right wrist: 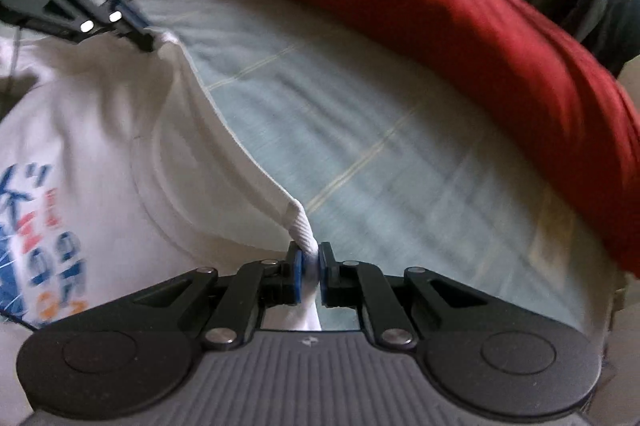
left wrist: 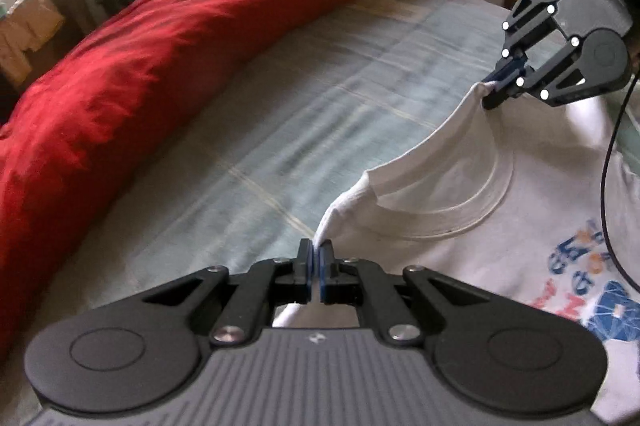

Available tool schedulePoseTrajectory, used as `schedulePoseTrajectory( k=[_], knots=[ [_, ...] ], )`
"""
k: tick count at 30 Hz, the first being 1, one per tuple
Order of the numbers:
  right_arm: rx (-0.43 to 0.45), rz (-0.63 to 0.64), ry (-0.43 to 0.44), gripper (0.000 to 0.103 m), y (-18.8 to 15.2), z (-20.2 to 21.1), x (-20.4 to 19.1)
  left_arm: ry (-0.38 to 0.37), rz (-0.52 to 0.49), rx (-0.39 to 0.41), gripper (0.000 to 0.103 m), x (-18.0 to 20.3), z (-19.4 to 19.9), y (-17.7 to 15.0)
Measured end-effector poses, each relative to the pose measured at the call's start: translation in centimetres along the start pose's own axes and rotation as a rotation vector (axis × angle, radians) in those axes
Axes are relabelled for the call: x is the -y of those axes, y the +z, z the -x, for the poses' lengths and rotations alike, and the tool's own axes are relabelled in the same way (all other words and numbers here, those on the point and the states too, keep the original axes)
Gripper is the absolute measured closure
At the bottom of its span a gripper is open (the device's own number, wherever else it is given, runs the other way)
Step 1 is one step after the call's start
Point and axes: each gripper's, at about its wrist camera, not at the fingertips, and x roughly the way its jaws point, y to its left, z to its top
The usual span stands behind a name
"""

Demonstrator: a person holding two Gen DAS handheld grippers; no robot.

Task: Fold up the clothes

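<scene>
The T-shirt (left wrist: 520,218) is white, printed with blue, red and orange lettering and a blue web-like graphic. The bed sheet (left wrist: 280,129) under it is pale blue-green, crossed by thin cream lines in a wide check. A plain deep red duvet (left wrist: 168,41) lies rolled along the far side. Both sets of tongs, left (left wrist: 317,258) and right (right wrist: 310,262), are black with blue pads (right wrist: 297,278) and grey ribbed bodies

White printed T-shirt (left wrist: 520,209), shoulders pinched up, neckline stretched
</scene>
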Motion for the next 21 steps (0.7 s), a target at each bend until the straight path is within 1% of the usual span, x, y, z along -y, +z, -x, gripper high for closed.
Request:
schedulePoseTrajectory(
  k=[6,8,11,12,13,16,17,18,20,21],
  knots=[
    [0.057,0.022,-0.129,0.093,2.1,-2.3,1.5,0.067,0.081,0.027,0.102,-1.8,-1.8,0.8],
    [0.066,0.011,-0.150,0.093,2.6,-3.7,2.0,0.085,0.115,0.025,0.102,-2.5,-2.9,1.0],
    [0.078,-0.006,-0.181,0.093,3.3,-5.7,2.8,0.091,0.149,0.020,0.101,-2.4,-3.1,0.6],
    [0.082,-0.012,-0.191,0.093,3.5,-6.3,3.0,0.091,0.160,0.018,0.098,-2.3,-3.1,0.4],
    [0.064,-0.011,-0.181,0.093,3.4,-7.2,2.9,0.092,0.170,0.016,0.097,-2.3,-3.0,0.3],
    [0.039,-0.060,-0.158,0.085,2.6,-7.9,2.9,0.093,0.202,0.010,0.094,-2.0,-2.9,-0.2],
    [0.048,-0.078,-0.151,0.080,2.2,-7.1,2.9,0.094,0.213,0.008,0.094,-1.9,-2.9,-0.4],
    [0.058,-0.096,-0.146,0.077,1.8,-6.1,3.0,0.094,0.223,0.005,0.092,-1.9,-2.8,-0.5],
    [0.077,-0.122,-0.136,0.064,0.9,-4.1,3.0,0.095,0.245,0.001,0.087,-1.7,-2.7,-0.8],
    [0.083,-0.128,-0.137,0.063,0.3,-2.9,2.9,0.096,0.255,-0.001,0.083,-1.6,-2.7,-1.0]
  ],
)
